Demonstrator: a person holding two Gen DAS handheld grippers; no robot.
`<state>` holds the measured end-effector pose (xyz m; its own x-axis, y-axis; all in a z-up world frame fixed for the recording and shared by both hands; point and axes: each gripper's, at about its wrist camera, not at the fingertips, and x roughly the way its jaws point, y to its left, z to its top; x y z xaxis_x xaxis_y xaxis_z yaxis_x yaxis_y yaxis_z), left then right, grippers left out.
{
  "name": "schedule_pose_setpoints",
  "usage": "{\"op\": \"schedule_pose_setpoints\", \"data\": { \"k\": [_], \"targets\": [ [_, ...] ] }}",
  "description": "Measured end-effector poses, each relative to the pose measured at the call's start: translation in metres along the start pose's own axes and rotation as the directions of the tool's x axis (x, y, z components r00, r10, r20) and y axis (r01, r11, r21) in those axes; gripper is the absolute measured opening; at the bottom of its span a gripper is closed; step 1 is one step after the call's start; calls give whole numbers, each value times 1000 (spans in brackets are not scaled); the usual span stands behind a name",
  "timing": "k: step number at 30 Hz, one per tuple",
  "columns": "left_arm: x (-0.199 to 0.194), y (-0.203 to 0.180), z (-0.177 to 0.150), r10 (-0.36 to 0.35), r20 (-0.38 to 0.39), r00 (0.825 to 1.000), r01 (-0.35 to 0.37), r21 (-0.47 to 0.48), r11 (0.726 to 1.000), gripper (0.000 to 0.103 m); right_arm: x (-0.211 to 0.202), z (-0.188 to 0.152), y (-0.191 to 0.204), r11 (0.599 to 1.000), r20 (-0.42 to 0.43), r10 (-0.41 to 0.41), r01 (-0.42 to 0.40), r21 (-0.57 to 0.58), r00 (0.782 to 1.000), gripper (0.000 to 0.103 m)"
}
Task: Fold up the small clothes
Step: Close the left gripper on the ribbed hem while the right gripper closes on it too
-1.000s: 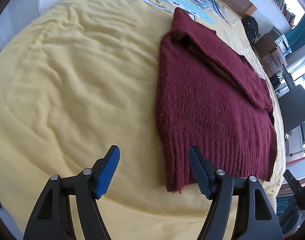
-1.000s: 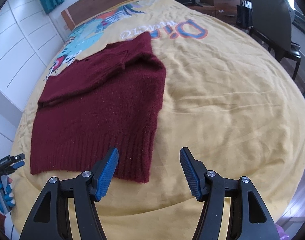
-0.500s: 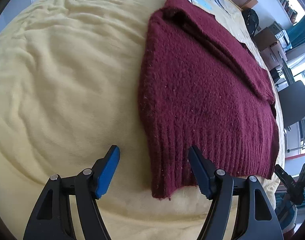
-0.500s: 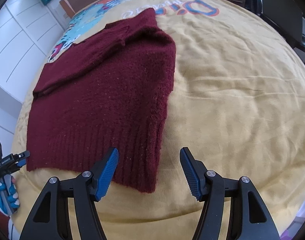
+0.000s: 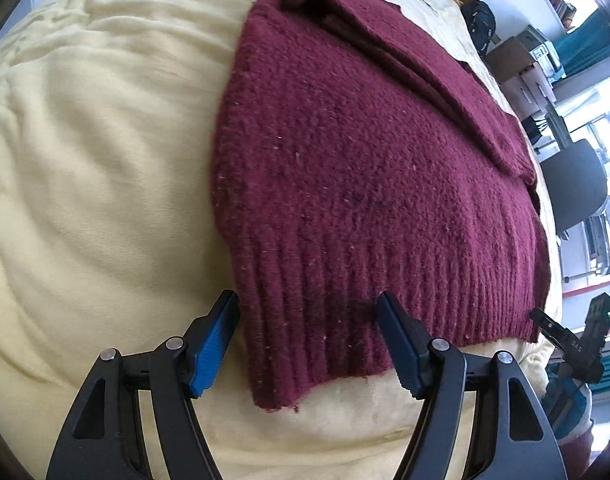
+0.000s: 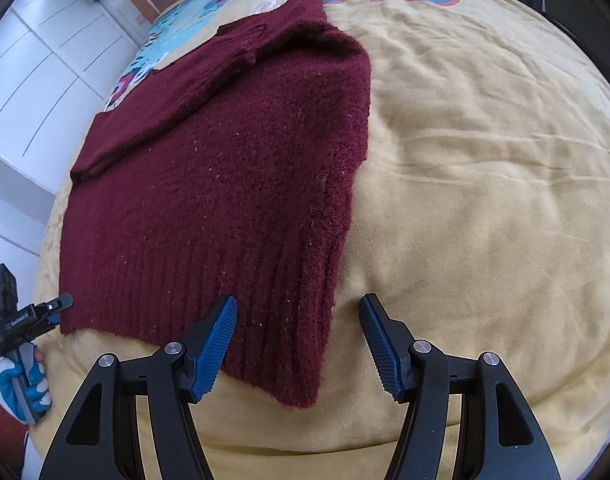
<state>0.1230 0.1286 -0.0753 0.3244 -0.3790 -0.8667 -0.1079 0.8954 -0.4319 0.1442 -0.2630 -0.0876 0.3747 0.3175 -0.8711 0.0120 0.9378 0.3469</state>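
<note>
A bed (image 6: 485, 140) with a yellow printed cover is carrying everything. A maroon knitted sweater (image 5: 365, 168) is lying flat on it, sleeves folded across the body, its ribbed hem reaching the bed's near edge. The left gripper (image 5: 307, 340) is hovering over the hem's left corner, fingers (image 5: 215, 340) spread wide and grasping nothing, the corner lying between them. The right gripper (image 6: 297, 344) is straddling the hem's right corner, fingers (image 6: 381, 344) likewise released.

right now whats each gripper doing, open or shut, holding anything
Left gripper: open, holding nothing, jaws straddling the sweater hem corner.
Right gripper: open, holding nothing, at the other hem corner.
</note>
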Motion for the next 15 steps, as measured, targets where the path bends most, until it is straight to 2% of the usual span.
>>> {"op": "schedule_pose_setpoints", "data": {
  "k": [6, 10, 13, 15],
  "targets": [
    [1, -2, 0, -24, -4, 1000, 24, 6, 1000, 63, 10, 4, 6, 999, -22, 39, -40, -20, 999, 50],
    [4, -4, 3, -40, -4, 999, 40, -2, 999, 58, 12, 4, 6, 998, -27, 54, -54, -12, 998, 47],
    [3, -2, 2, -52, -5, 999, 52, -5, 999, 56, 13, 2, 5, 997, -30, 71, -72, -9, 997, 41],
    [2, -3, 1, -59, -9, 998, 59, 0, 998, 51, 13, 1, 6, 997, -32, 72, -73, -15, 997, 39]
  ]
}}
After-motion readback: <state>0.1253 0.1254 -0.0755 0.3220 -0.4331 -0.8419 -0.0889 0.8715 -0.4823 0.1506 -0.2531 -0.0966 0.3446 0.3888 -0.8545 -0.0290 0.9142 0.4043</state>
